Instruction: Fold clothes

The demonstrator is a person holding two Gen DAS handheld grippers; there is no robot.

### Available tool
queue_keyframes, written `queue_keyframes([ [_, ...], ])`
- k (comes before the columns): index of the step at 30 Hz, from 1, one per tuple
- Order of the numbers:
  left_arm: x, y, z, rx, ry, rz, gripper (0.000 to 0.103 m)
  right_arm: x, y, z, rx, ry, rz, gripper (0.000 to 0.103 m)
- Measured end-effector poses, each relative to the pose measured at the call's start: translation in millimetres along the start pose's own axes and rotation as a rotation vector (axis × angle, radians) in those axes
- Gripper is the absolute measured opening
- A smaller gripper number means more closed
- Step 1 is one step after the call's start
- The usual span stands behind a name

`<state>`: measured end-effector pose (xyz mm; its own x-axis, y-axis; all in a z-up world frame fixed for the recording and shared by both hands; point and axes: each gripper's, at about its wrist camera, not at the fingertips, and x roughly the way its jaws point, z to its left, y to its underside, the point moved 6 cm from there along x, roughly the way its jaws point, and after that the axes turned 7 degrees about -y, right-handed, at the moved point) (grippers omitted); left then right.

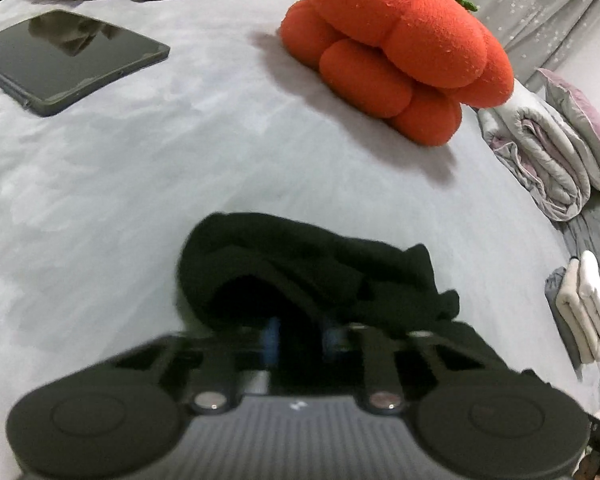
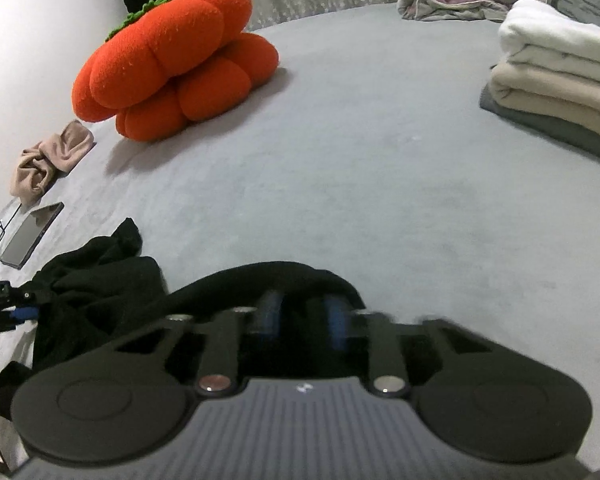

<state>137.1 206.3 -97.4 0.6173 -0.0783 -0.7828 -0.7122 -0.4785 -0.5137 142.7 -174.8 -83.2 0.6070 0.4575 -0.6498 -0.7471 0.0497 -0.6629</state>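
Black garment lies bunched on the grey bed, toward its near edge — the left gripper and the right gripper each pinch its cloth between blue fingers.

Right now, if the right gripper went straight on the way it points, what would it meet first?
The black garment bunched over the right gripper fingers comes first. Past it lies bare grey bedsheet; the orange pumpkin cushion sits off left, the folded stack off right. Depth is uncertain.
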Motion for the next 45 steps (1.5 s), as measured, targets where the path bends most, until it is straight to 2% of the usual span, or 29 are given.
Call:
queue_keyframes([
  [4, -2.7, -6.8, -8.1, 0.002, -0.007, -0.043, 0.01, -9.5, -3.8, -0.7, -0.006, 0.009, -0.031, 0.003],
  [10, -19.3, -13.0, -17.9, 0.043, -0.015, -0.113, 0.009, -50.3, -13.5, 6.8, -0.03, -0.021, -0.111, 0.003],
  [15, -30.9, -11.8, -19.2, 0.074, -0.008, -0.145, 0.009, -85.9, -8.3, 19.6, -0.067, -0.103, -0.132, 0.003],
  [18, -41.4, -9.3, -22.3, 0.094, 0.024, -0.168, 0.009, -101.3, 3.0, 25.0, -0.075, -0.159, -0.107, 0.003],
  [21, -56.1, -7.0, -29.1, 0.115, 0.074, -0.203, 0.009, -108.7, 15.1, 30.0, -0.074, -0.205, -0.063, 0.003],
  [26, -80.8, -0.5, -47.1, 0.137, 0.202, -0.242, 0.009, -112.5, 36.0, 41.8, -0.101, -0.251, 0.016, 0.003],
  [32, -99.0, 17.9, -76.0, 0.162, 0.394, -0.193, 0.009, -113.4, 55.3, 57.8, -0.171, -0.269, 0.096, 0.003],
  [37, -111.9, 37.3, -103.1, 0.237, 0.519, -0.156, 0.009, -116.5, 62.0, 68.2, -0.221, -0.301, 0.111, 0.005],
  [39, -114.7, 45.5, -112.9, 0.269, 0.555, -0.141, 0.009, -120.3, 62.7, 69.8, -0.24, -0.312, 0.093, 0.014],
  [41, -117.1, 54.2, -122.9, 0.304, 0.589, -0.128, 0.009, -123.6, 61.9, 71.5, -0.251, -0.317, 0.077, 0.014],
  [43, -118.7, 62.6, -132.1, 0.346, 0.618, -0.113, 0.009, -127.0, 61.1, 72.2, -0.252, -0.325, 0.054, 0.019],
  [45, -120.1, 72.0, -141.6, 0.4, 0.647, -0.097, 0.009, -129.1, 58.0, 71.5, -0.249, -0.323, 0.028, 0.041],
])
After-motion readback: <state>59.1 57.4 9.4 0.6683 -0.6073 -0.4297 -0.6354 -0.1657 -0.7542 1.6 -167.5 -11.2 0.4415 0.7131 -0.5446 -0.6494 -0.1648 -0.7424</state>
